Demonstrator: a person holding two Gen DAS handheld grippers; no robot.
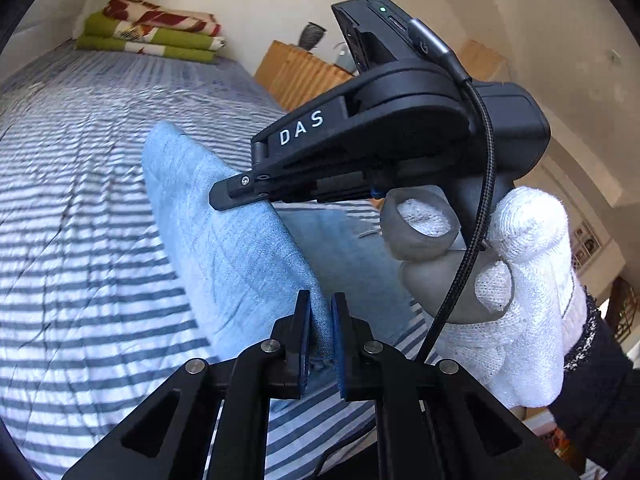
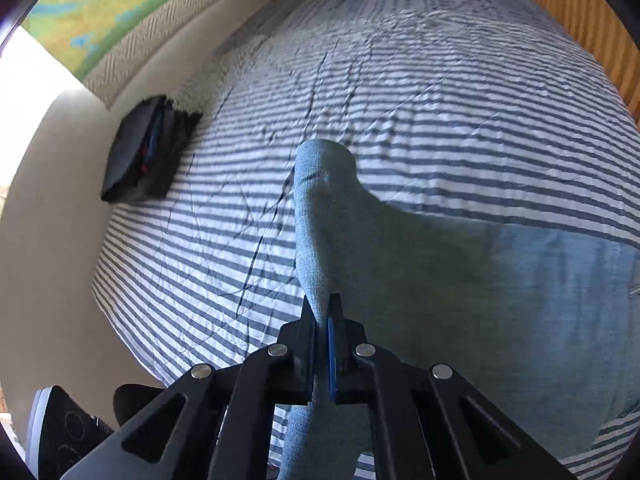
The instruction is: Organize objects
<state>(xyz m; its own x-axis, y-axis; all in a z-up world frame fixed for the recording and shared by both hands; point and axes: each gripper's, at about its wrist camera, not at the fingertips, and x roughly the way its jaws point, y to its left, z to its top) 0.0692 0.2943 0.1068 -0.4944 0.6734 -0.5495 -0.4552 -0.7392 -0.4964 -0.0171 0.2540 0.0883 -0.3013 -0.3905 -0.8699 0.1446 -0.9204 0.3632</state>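
Two grippers point(image 1: 321, 340) point(image 2: 323, 354), one blue cloth point(image 1: 224, 240) pinched between.

There was one bed point(image 2: 440, 92) under a striped cover. One light-blue denim cloth point(image 2: 440, 280) lay partly lifted off it. Two claws showed: the left claw point(image 1: 320, 332) and the right claw point(image 1: 228, 200), each with two fingers, both clamped on the cloth. One gloved hand point(image 1: 520, 300) held the right claw. One stack of folded blankets point(image 1: 156, 32) sat at the bed's far end; about three layers could be made out. One dark folded bundle point(image 2: 148, 152) lay at the bed's left edge. One vase point(image 1: 312, 34) stood on one wooden cabinet point(image 1: 296, 72).
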